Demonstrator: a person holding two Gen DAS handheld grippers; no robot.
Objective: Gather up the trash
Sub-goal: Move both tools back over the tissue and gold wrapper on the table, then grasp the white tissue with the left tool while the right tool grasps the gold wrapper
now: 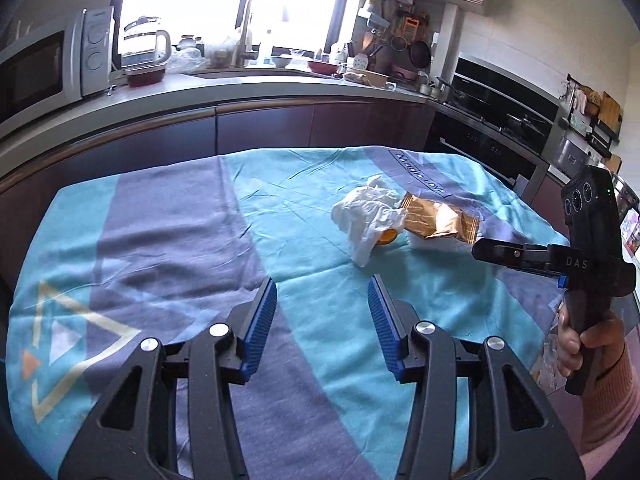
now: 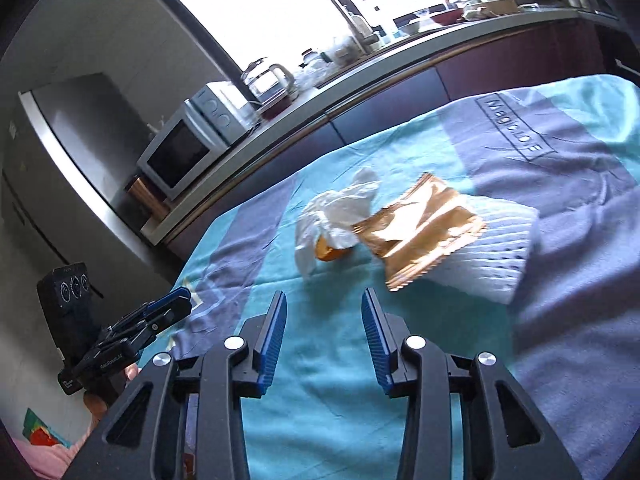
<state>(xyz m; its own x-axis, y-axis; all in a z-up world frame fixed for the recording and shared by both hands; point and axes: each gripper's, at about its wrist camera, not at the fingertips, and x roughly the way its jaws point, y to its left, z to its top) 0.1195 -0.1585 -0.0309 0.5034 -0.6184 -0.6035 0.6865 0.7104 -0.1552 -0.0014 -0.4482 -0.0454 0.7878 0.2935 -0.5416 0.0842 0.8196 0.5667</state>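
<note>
A crumpled white tissue (image 1: 366, 214) (image 2: 338, 216) lies on the blue and grey tablecloth (image 1: 192, 240) (image 2: 560, 320), draped over a small orange object (image 1: 387, 236) (image 2: 330, 253). Beside it lies a gold foil wrapper (image 1: 434, 218) (image 2: 420, 232) resting partly on a folded white paper towel (image 2: 492, 248). My left gripper (image 1: 322, 286) is open above bare cloth, short of the tissue, nothing between its fingers. My right gripper (image 2: 324, 300) is open too, just short of the tissue and wrapper. In the left wrist view the right gripper (image 1: 480, 250) comes in from the right, near the wrapper.
A kitchen counter (image 1: 280, 88) runs behind the table with a microwave (image 1: 44, 68) (image 2: 188, 148), a glass kettle (image 1: 144, 46), a sink tap (image 2: 348, 4) and dishes. An oven (image 1: 500, 120) stands at the right. A hand (image 1: 588, 344) holds the right gripper's handle.
</note>
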